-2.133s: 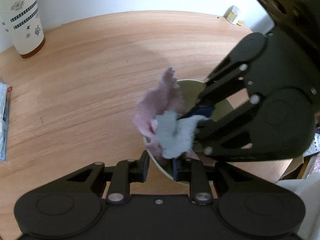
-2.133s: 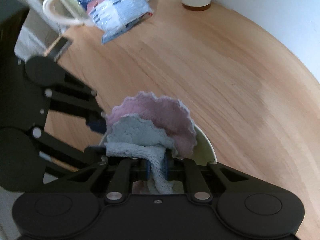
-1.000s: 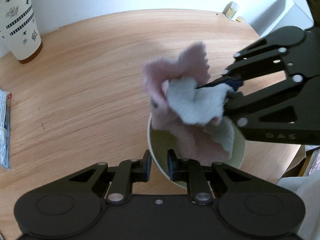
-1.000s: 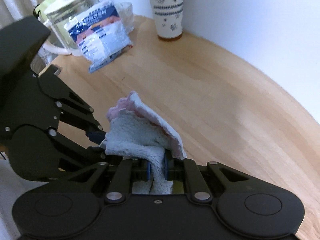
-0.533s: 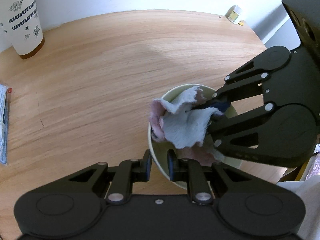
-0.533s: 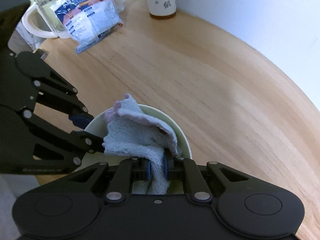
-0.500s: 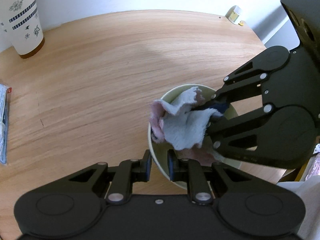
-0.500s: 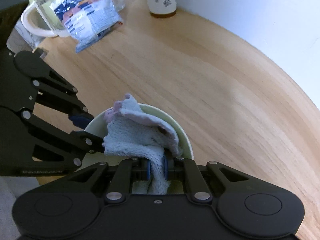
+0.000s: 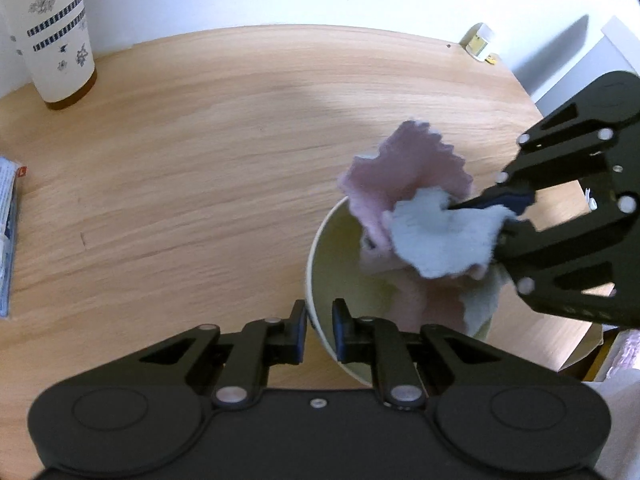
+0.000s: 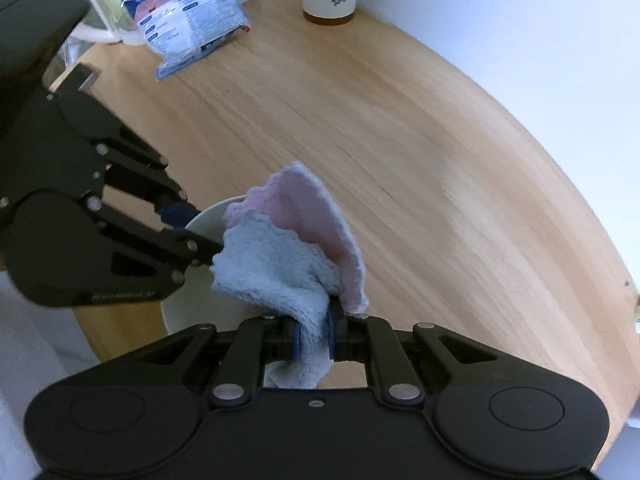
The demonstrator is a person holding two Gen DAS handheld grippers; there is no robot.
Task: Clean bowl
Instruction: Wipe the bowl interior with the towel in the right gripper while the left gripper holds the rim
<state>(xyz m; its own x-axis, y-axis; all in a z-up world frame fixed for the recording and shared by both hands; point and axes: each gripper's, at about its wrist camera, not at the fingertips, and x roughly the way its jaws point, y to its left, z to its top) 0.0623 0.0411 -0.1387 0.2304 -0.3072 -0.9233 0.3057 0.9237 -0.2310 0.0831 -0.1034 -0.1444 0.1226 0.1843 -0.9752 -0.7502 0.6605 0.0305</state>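
Between the right jaws sits a fluffy terry cloth (image 10: 276, 268), pink and pale blue. The bowl (image 9: 332, 248) gripped by the left jaws looks smooth, faintly glossy. The tabletop (image 9: 200, 152) beyond is satin-finished wood grain. Both grippers' bodies are matt black plastic with shiny metal pins.

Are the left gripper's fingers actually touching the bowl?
Touching. The left wrist view shows the left gripper pinching the bowl: its rim sits between the two fingers, one pressed on each side of the wall.
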